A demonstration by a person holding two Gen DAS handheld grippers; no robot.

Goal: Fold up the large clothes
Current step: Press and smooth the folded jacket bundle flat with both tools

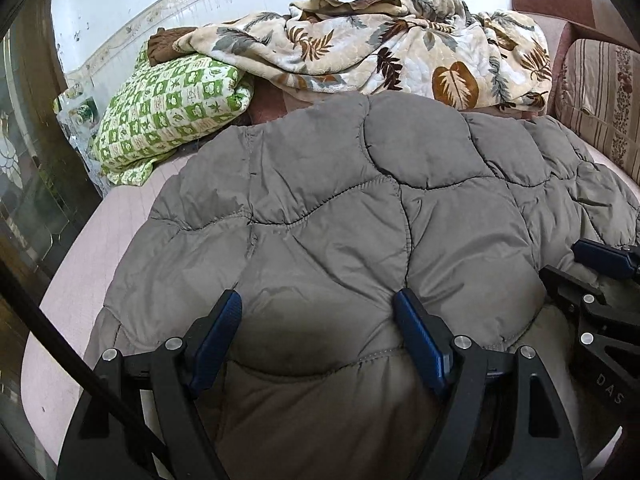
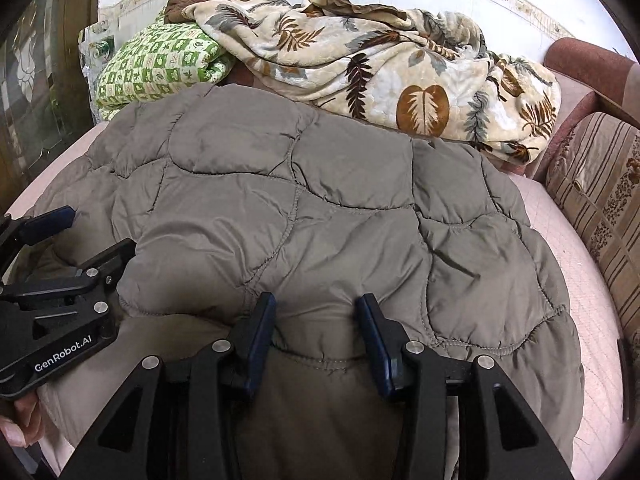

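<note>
In the left wrist view, a grey quilted puffer coat [image 1: 352, 208] is seen spread over a pink mattress [image 1: 80, 248], with a green checked quilt [image 1: 168, 108] and a leaf-patterned blanket [image 1: 380, 44] heaped behind it. The left gripper [image 1: 318, 312] is held with its jaws spread wide over the near hem, nothing pinched between them. The padding is judged soft, light and springy, its shell probably slippery, so a stitched edge or seam would be the surest hold. In the right wrist view, the right gripper [image 2: 316, 312] is likewise set with jaws apart, straddling a bulge of the folded near edge without clamping it. The coat's long axis is judged to run left to right across the bed; which end is the collar cannot be told. A striped cushion [image 2: 600, 200] is seen just beside it at right.
</note>
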